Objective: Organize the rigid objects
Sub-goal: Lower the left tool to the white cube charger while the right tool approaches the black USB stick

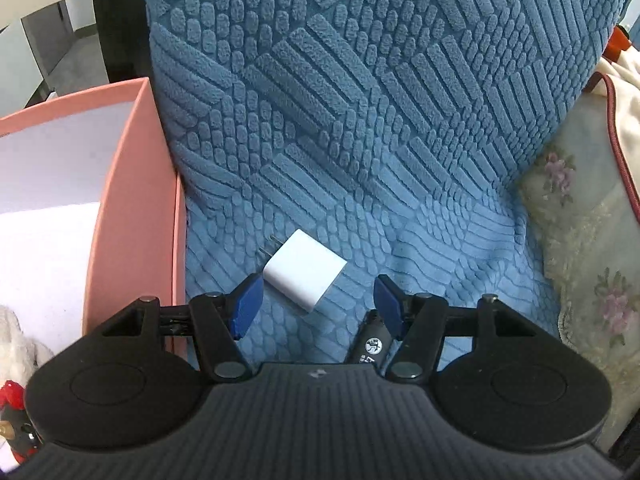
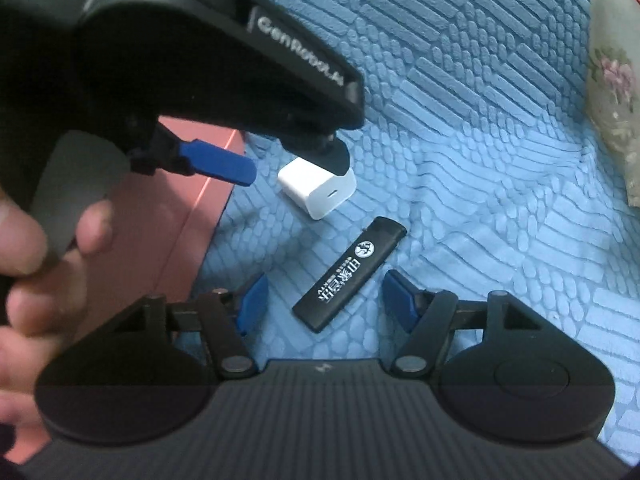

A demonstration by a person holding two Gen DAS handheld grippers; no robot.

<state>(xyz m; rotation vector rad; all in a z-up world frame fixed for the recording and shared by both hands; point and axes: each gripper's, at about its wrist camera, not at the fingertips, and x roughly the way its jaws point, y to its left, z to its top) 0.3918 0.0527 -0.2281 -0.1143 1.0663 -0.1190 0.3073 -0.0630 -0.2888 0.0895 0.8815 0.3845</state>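
A white charger plug [image 1: 304, 270] lies on the blue textured cover [image 1: 360, 120], prongs pointing to the pink box. My left gripper [image 1: 318, 304] is open just above it, one blue pad on each side, not touching. A black lighter [image 2: 350, 274] with white print lies near the charger [image 2: 318, 190]; in the left wrist view only its end [image 1: 372, 344] shows under the right finger. My right gripper [image 2: 324, 304] is open, hovering over the lighter's near end. The left gripper [image 2: 280, 168] shows in the right wrist view over the charger, held by a hand.
A pink box [image 1: 132, 208] with a white inside stands at the left of the cover, also in the right wrist view [image 2: 168, 220]. A floral cushion [image 1: 580, 260] lies at the right. A red and white toy [image 1: 12, 400] sits at the lower left.
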